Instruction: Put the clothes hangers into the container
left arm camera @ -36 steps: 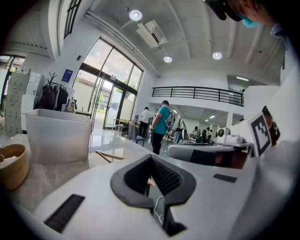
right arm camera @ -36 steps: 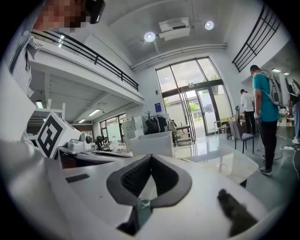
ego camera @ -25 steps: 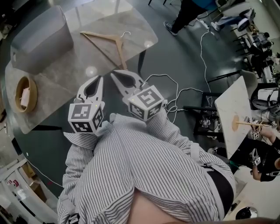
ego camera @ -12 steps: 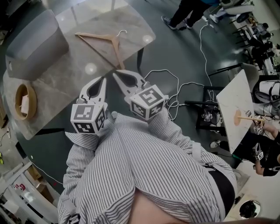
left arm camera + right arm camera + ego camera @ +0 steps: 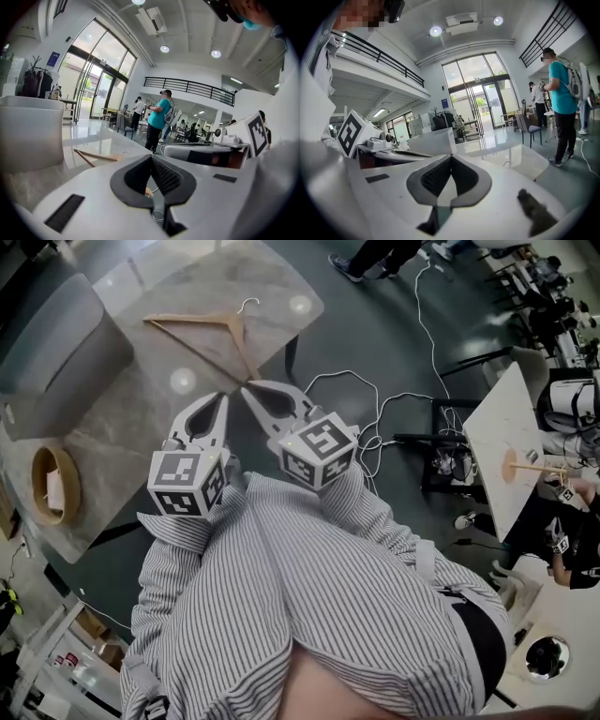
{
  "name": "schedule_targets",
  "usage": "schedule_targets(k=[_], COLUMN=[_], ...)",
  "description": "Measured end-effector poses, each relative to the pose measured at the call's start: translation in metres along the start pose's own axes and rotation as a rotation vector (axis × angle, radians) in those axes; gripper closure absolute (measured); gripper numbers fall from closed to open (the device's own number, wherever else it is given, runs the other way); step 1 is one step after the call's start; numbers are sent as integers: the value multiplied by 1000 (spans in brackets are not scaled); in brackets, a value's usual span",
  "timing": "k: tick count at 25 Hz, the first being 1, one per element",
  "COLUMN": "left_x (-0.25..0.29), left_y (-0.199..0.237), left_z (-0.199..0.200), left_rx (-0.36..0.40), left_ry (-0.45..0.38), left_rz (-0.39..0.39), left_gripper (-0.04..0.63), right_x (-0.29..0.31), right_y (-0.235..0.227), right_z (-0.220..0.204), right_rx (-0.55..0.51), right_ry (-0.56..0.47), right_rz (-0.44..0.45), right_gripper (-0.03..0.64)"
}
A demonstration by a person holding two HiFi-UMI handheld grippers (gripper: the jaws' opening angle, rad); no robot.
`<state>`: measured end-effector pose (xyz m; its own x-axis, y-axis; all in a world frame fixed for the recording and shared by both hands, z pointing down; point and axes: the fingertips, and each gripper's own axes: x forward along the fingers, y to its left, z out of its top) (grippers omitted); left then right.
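Observation:
A wooden clothes hanger (image 5: 202, 327) with a metal hook lies flat on the marble table (image 5: 122, 427), far side. A grey container (image 5: 52, 348) stands at the table's left end. My left gripper (image 5: 222, 397) and right gripper (image 5: 246, 390) hover side by side at the table's near edge, tips just short of the hanger's near arm. Both are shut with nothing between the jaws. In the left gripper view the hanger (image 5: 93, 157) lies ahead of the left gripper (image 5: 151, 156), with the container (image 5: 30, 131) to its left. The right gripper (image 5: 451, 156) faces the container (image 5: 433, 140).
A round wooden bowl (image 5: 52, 484) sits on the table's near-left corner. Cables (image 5: 375, 418) trail on the dark floor to the right. A second table (image 5: 497, 456) stands at far right. A person in a teal shirt (image 5: 157, 119) stands beyond the table.
Both grippers have moved forward toward the table's near edge and the hanger's near arm. They stay shut and empty; the hanger has not moved on the table.

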<state>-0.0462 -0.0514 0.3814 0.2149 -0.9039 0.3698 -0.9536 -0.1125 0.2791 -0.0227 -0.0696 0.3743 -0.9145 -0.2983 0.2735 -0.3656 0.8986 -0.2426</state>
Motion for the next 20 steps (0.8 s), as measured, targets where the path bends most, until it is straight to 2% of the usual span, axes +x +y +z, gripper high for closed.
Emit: schedule_targets(k=[6,12,20], left_x=[23,45,62], left_y=[12,25,39], left_z=[23,45,58], left_rx=[32,102,151], left_ry=[6,1,20], left_rz=[-79,-138,-210], left_gripper=[584,584,584], right_x=[16,31,50], right_y=[-21,-39,-53], right_z=[15,29,42], right_rx=[12,4,19], right_ry=[-11,-30,-60], right_rz=[-86,-161,-235], right_gripper=[601,601,601])
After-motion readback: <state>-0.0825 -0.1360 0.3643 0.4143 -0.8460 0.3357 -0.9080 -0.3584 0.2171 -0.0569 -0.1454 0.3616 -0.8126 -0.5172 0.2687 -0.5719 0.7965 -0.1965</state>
